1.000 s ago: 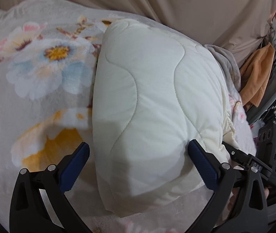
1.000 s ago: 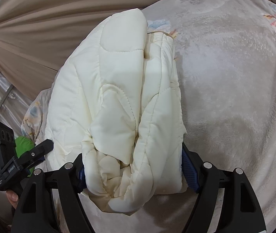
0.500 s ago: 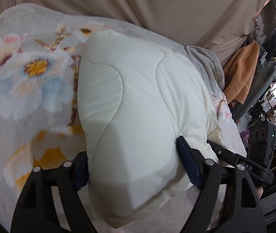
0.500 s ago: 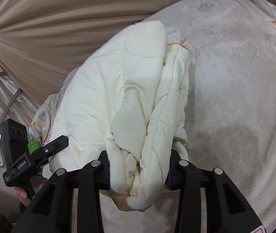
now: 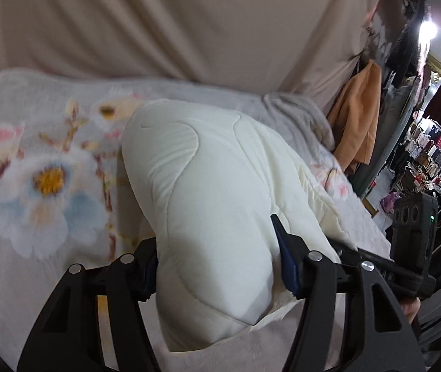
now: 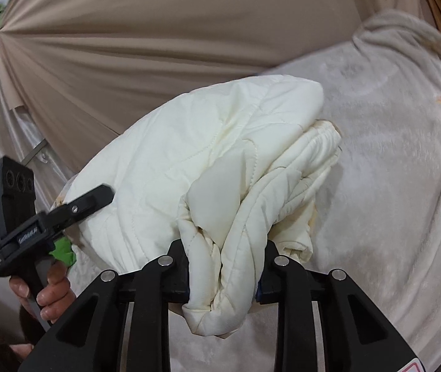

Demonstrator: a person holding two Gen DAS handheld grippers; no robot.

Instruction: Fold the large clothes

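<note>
Now both grippers, left (image 5: 217,263) and right (image 6: 223,279), clamp the folded quilted garment (image 5: 220,186), lengthwise away.

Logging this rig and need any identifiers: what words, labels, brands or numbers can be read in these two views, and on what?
Raised lettering on the black clamp body of the left hand-held gripper, right wrist view: blurred, unreadable.
Small white print lower on that clamp: too small to read.
Red-edged sticker at the right wrist view's bottom edge: cut off, unreadable.
Cream quilted padded garment: no text visible.

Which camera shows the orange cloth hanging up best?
The left wrist view: the orange cloth hangs at the right, past the floral blanket, unblocked. The right wrist view does not show it at all.
</note>
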